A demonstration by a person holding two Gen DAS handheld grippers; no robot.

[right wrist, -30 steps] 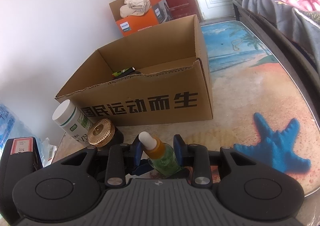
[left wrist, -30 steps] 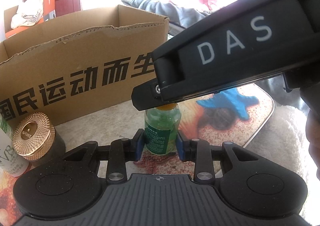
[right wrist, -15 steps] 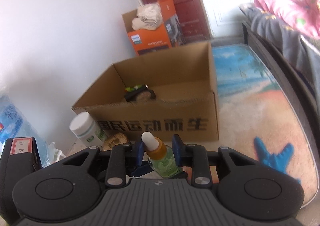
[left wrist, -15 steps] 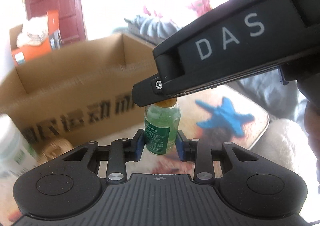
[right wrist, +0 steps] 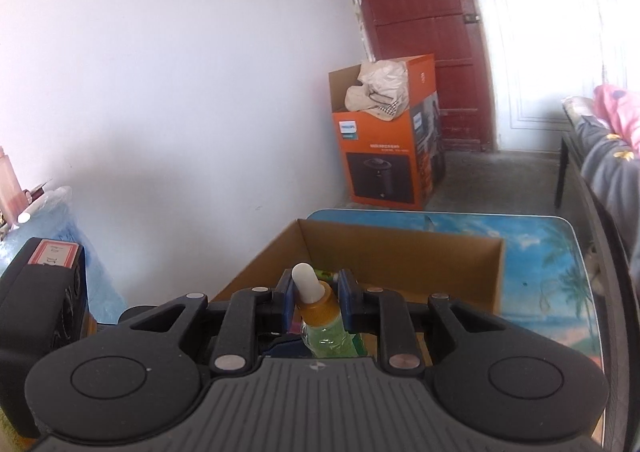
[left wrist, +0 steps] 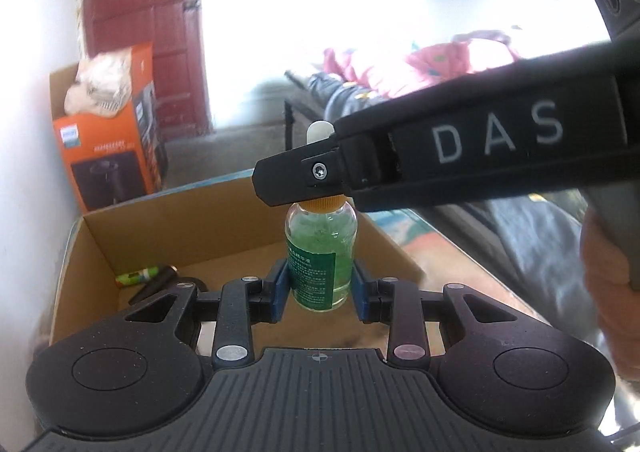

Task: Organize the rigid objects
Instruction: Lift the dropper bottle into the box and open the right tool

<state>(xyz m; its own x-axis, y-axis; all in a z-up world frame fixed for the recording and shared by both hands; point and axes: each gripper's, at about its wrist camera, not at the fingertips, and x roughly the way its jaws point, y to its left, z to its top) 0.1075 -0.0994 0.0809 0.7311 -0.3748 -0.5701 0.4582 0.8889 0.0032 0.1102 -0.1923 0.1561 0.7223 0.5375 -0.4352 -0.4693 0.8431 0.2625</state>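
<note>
A green dropper bottle (left wrist: 321, 252) with an orange collar and white bulb is held upright above the open cardboard box (left wrist: 224, 220). My left gripper (left wrist: 320, 288) is shut on the bottle's lower body. My right gripper (right wrist: 313, 298) is shut on its orange collar (right wrist: 320, 308), and crosses over the bottle in the left wrist view (left wrist: 440, 168). The box (right wrist: 400, 248) lies below and ahead. A green tube (left wrist: 138, 275) and a dark object lie on the box floor.
The box stands on a beach-print table (right wrist: 560, 252) against a white wall. An orange appliance box (right wrist: 384, 148) stands on the floor by a red door. A bed (left wrist: 400, 72) with pink bedding is on the right.
Both grippers have lifted the bottle up and forward, from table level in front of the box to above its open top. The jars beside the box have dropped out of view.
</note>
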